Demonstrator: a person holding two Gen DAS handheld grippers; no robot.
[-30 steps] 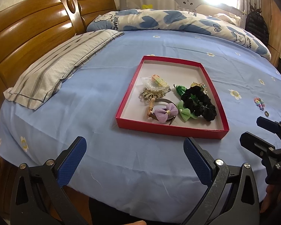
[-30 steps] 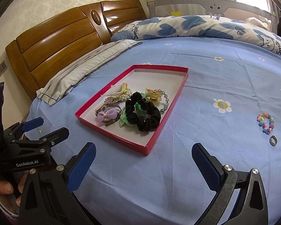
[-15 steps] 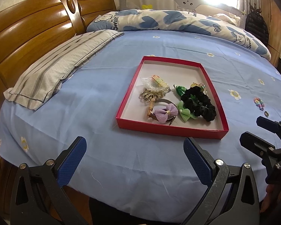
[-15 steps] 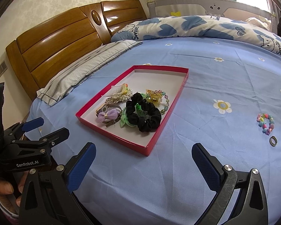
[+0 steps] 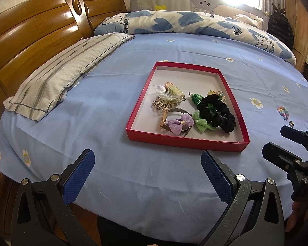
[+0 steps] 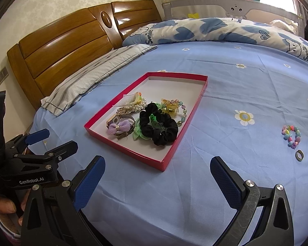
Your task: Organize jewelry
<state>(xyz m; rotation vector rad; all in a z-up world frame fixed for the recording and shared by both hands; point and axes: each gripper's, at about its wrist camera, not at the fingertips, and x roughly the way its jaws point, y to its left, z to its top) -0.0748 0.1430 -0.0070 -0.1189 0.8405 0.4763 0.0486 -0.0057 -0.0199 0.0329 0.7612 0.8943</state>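
Note:
A shallow red box (image 5: pixel 186 139) (image 6: pixel 131 152) lies on the blue bedsheet. Inside it are a black scrunchie (image 5: pixel 216 112) (image 6: pixel 159 126), a purple bow (image 5: pixel 179 123) (image 6: pixel 120 128), a green bow (image 5: pixel 201 123), a clear comb (image 5: pixel 164 90) and a pearl piece (image 6: pixel 137 106). Out on the sheet to the right lie a colourful bead bracelet (image 6: pixel 291 134) (image 5: pixel 283 111) and a dark ring (image 6: pixel 299 155) (image 5: pixel 291 123). My left gripper (image 5: pixel 147 170) hangs open near the front edge of the bed, short of the box. My right gripper (image 6: pixel 157 177) is open too, near the box's front corner, with nothing between its fingers.
A striped pillow (image 5: pixel 63 75) lies at the left by the wooden headboard (image 5: pixel 30 41). A blue-and-white heart quilt (image 5: pixel 184 23) is bunched along the far side. The bed's near edge runs just under both grippers. A hand (image 6: pixel 6 209) holds the left gripper's handle.

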